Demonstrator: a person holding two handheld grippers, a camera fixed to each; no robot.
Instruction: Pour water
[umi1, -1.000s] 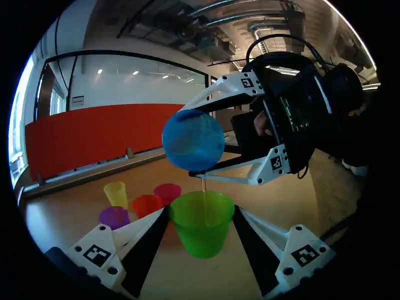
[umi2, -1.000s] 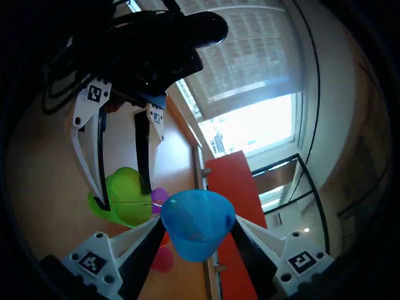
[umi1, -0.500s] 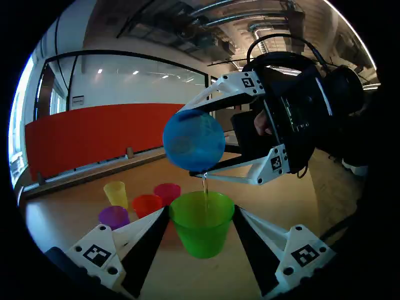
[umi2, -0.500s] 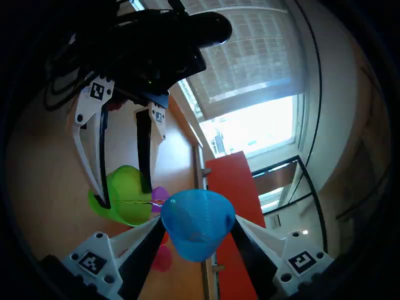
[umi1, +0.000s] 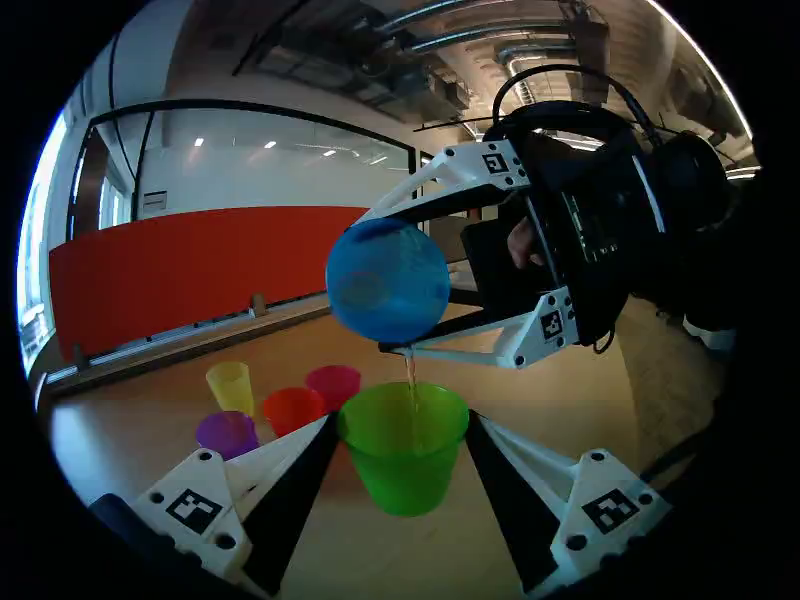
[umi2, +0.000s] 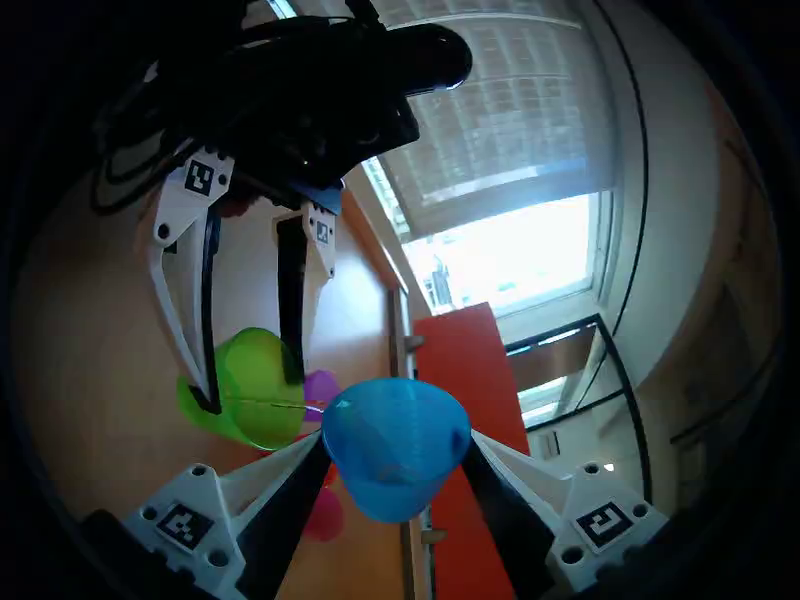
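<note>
Pale wooden bench (umi1: 120, 445) runs back to a red partition (umi1: 180, 270), with a yellow cup (umi1: 231, 387), a purple cup (umi1: 227, 432), an orange cup (umi1: 292, 408) and a pink cup (umi1: 334, 383) clustered on it. Nearer, the left claw (umi1: 400, 432) pinches an upright green cup (umi1: 403, 465) between both fingers. The right claw (umi2: 395, 445) clamps a blue cup (umi2: 395, 470), tipped on its side just above the green one, and a thin stream of water (umi1: 410, 372) falls from its rim into the green cup.

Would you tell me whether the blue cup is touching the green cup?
Apart. The left gripper view shows a gap between blue cup and green cup, crossed only by water.
</note>
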